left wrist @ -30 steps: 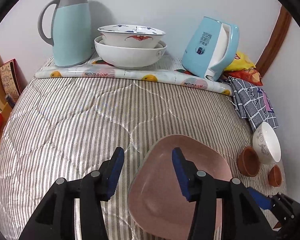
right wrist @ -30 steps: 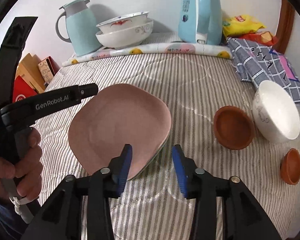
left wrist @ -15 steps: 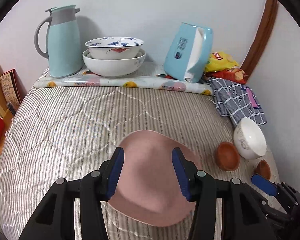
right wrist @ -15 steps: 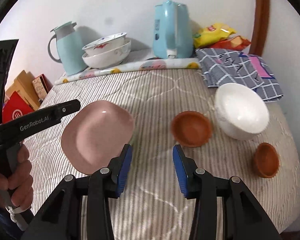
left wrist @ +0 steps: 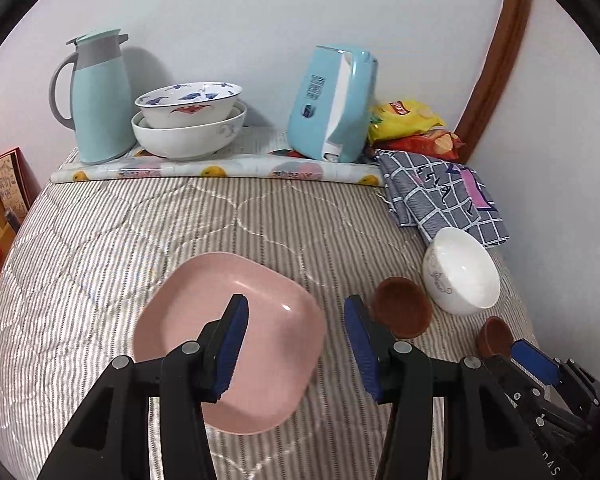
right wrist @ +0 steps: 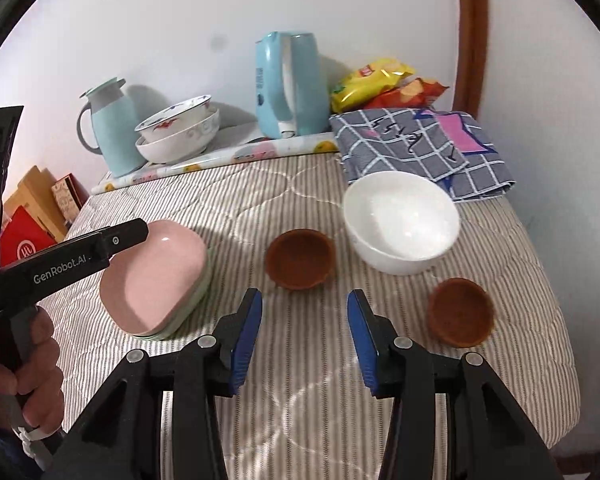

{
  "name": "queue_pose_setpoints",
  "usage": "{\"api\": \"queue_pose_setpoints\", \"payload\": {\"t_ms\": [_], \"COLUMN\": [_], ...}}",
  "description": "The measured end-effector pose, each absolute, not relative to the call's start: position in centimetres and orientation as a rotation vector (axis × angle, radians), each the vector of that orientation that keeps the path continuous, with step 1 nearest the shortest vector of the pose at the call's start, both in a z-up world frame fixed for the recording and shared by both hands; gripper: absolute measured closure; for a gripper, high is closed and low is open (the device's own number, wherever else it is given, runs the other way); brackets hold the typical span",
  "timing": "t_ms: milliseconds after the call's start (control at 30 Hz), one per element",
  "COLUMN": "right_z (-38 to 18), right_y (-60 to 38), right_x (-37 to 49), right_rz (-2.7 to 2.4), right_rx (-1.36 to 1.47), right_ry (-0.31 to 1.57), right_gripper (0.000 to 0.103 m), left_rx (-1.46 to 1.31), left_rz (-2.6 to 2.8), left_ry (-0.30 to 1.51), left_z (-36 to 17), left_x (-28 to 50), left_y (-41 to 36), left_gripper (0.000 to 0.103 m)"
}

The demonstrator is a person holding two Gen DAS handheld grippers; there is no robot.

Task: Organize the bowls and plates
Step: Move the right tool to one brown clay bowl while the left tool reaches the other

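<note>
Brown bowls [right wrist: 300, 258] beside white bowl [right wrist: 402, 222]; pink plate [right wrist: 156, 276] left; both hand-held grippers spread, empty.

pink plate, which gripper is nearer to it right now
Left. The left gripper hovers over the pink plate, one of its fingers in front of the plate's middle. The right gripper sits off to the plate's right, nearer the brown bowls, both open and empty.

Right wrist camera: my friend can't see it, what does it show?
The right gripper hangs open and empty over a striped quilt. Ahead sit two small brown bowls, a white bowl, and a pink plate stacked on another.
</note>
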State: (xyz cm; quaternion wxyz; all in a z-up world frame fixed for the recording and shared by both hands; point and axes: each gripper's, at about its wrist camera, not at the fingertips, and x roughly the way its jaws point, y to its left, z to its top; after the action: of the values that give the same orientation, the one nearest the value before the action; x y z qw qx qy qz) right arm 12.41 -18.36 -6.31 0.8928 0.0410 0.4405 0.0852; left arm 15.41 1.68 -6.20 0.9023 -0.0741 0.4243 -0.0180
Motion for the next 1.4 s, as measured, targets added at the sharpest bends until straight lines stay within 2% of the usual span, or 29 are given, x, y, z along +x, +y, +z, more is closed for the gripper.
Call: {"api": "queue_pose_setpoints", "payload": {"t_ms": [467, 600, 700, 1400], "right_z": [-7.1, -7.5, -7.9, -12.9], "right_y": [-22.6, -22.8, -22.9, -32.4], "right_x": [13.0, 13.4, 13.8, 14.8], "right_rz": [0.155, 0.161, 0.168, -0.042], "right_rx": [0.120, 0.117, 0.114, 0.147], "right_ry": [0.931, 0.936, 0.940, 1.010], "right_gripper": [0.059, 0.060, 0.065, 0.065], "left_rx": [-0.118, -0.116, -0.105, -0.078], "left_rz": [-0.059, -0.067, -0.079, -0.116], "left_ry": [0.873, 0.889, 0.901, 1.001], "left_z": [-6.3, -6.9, -7.4, -12.1], "left_x": [16.3, 16.9, 17.4, 21.2], "left_y": [-2.2, -3.0, -3.6, -7.3], "left_gripper": [0.055, 0.055, 0.055, 0.057]}}
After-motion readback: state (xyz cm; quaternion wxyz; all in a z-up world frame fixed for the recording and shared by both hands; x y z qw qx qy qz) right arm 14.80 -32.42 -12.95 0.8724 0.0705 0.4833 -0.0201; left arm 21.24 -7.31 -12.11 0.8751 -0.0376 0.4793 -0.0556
